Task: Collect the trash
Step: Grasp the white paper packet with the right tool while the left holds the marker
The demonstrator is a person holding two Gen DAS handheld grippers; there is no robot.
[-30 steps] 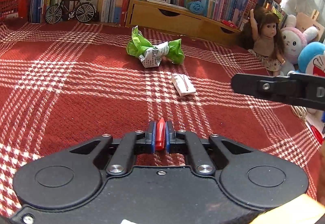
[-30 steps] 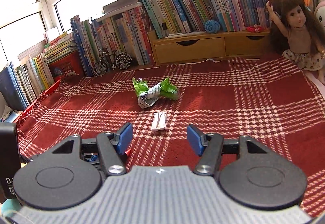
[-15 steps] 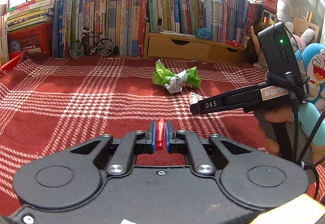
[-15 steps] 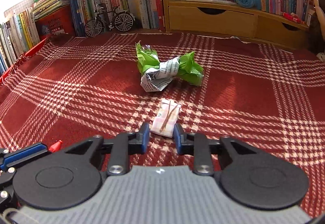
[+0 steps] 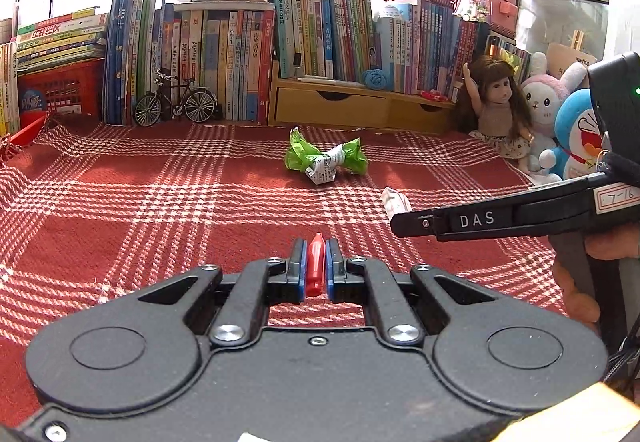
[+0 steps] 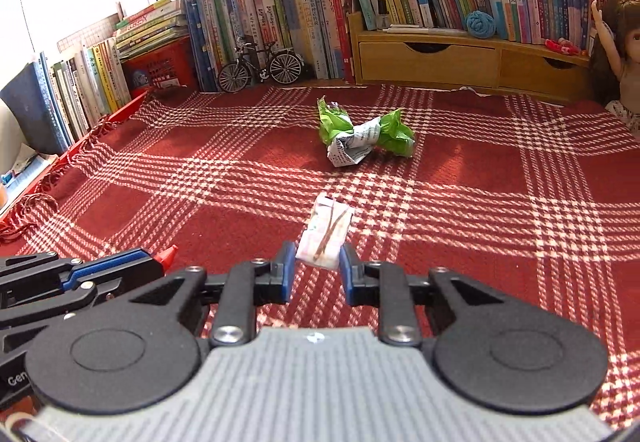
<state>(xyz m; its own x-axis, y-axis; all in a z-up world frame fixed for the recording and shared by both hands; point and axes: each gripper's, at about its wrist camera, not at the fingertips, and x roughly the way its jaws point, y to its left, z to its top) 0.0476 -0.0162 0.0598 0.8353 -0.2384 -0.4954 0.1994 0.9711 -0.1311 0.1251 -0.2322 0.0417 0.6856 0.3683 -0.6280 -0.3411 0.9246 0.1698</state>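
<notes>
The right gripper [image 6: 317, 266] is clamped on a white wrapper [image 6: 327, 233] mid-blanket [image 6: 200, 209]. The left gripper [image 5: 314, 266] pinches a red cap [image 5: 314, 265]. A green wrapper [image 6: 362, 133] lies toward the back edge.

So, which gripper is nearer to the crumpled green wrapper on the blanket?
Right. The right gripper, shut on a small white packet, sits closer in front of the green wrapper. The left gripper, shut on a red piece, is farther back.

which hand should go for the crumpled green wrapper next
Neither is free. The right gripper grips the small white packet; the left gripper holds a red piece. The right is nearer the green wrapper.
</notes>
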